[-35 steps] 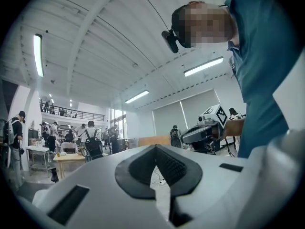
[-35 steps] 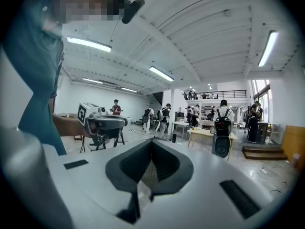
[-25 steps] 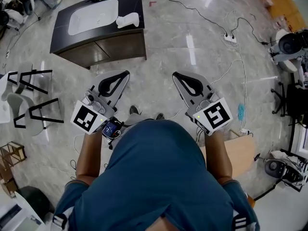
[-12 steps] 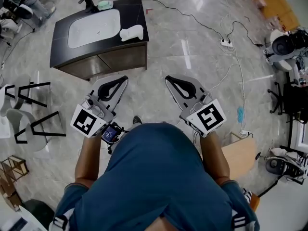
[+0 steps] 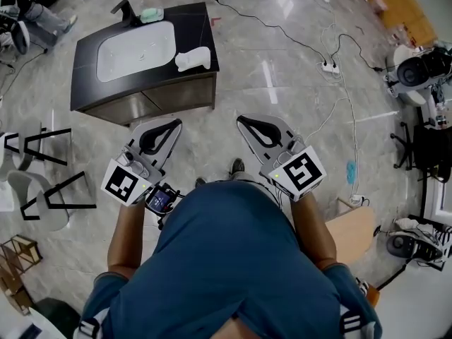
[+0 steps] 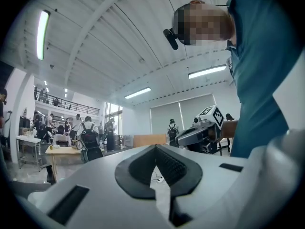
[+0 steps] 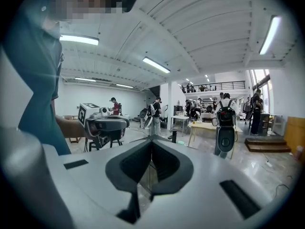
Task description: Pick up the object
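Observation:
A white rounded object (image 5: 193, 59) lies on the dark counter (image 5: 205, 30) of a vanity cabinet, just right of its white sink basin (image 5: 135, 46). Both grippers hang in the air in front of the person's chest, well short of the cabinet. My left gripper (image 5: 175, 123) is shut with nothing between its jaws, its tip pointing toward the cabinet's front. My right gripper (image 5: 241, 119) is shut and empty too, over bare floor. In the left gripper view the closed jaws (image 6: 155, 147) point out into the hall; the right gripper view shows the same (image 7: 151, 143).
A black faucet (image 5: 126, 9) and a green item (image 5: 152, 14) sit at the counter's back. Cables and a power strip (image 5: 328, 67) run across the marble floor to the right. Black-framed stools (image 5: 44, 168) stand at left, machines (image 5: 420, 69) at right. People stand far off.
The cabinet has slid lower and nearer in the head view as the person steps toward it. Both grippers stay shut and have drifted slightly up and left.

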`<state>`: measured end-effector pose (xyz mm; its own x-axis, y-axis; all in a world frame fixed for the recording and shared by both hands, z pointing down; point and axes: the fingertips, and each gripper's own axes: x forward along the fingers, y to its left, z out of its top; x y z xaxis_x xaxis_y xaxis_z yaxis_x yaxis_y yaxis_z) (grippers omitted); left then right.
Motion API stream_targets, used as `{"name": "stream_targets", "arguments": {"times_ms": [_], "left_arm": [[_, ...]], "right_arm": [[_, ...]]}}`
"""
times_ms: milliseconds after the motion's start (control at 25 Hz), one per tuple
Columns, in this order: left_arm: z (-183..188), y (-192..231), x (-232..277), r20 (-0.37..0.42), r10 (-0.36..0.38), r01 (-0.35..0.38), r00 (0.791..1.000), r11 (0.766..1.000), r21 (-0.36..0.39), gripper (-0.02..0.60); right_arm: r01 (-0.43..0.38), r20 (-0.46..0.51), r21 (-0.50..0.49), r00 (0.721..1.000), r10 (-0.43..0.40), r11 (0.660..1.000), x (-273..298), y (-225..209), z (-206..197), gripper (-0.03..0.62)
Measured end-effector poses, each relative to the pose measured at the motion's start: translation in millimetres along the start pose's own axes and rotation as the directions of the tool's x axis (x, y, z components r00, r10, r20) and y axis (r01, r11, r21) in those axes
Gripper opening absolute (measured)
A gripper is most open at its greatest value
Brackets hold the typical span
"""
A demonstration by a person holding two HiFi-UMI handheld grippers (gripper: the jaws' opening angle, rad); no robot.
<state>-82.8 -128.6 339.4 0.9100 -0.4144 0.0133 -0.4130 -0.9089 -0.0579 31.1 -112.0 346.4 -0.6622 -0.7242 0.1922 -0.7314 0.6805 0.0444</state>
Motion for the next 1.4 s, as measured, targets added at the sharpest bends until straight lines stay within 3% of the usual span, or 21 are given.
{"name": "stream_targets", "arguments": {"times_ms": [240, 400, 560, 680, 960, 1080, 1200, 1400], "left_arm": [[3, 20, 44, 0.032, 0.057, -0.056, 0.998, 0.998, -0.033, 0.003], [4, 25, 84, 0.039, 0.052, -0.05, 0.998, 0.998, -0.039, 0.004], [-3, 22, 110, -0.003, 0.041, -0.041, 0.999, 0.998, -0.05, 0.004], [4, 24, 124, 0.031, 0.054, -0.053, 0.998, 0.998, -0.033, 0.003], [-4, 17, 137, -0.008, 0.055, -0.055, 0.998, 0.998, -0.042, 0.005], [-12, 17, 135, -0.027, 0.021, -0.023, 0.999, 0.998, -0.062, 0.004], [-25, 29, 127, -0.058, -0.019, 0.015, 0.998, 0.997, -0.071, 0.003], [-24, 68, 108, -0.039, -0.071, 0.068, 0.997, 0.996, -0.062, 0.003]], "right_arm": [[-0.044, -0.004, 0.005, 0.999, 0.044, 0.999, 18, -54, 1, 0.015], [-0.084, -0.017, -0.005, 0.996, 0.084, 0.996, 25, -83, -2, 0.015], [-0.086, -0.011, -0.003, 0.996, 0.086, 0.996, 23, -108, -5, 0.015], [-0.091, 0.001, -0.003, 0.996, 0.091, 0.996, 18, -121, -6, 0.015], [-0.095, -0.018, 0.016, 0.995, 0.095, 0.995, 10, -140, -25, 0.015], [-0.072, -0.039, 0.039, 0.997, 0.074, 0.997, 18, -143, -30, 0.015], [-0.035, -0.045, 0.052, 0.998, 0.037, 0.998, 34, -142, -24, 0.015], [-0.011, -0.008, 0.031, 1.0, 0.012, 0.999, 73, -118, 5, 0.015]]}}
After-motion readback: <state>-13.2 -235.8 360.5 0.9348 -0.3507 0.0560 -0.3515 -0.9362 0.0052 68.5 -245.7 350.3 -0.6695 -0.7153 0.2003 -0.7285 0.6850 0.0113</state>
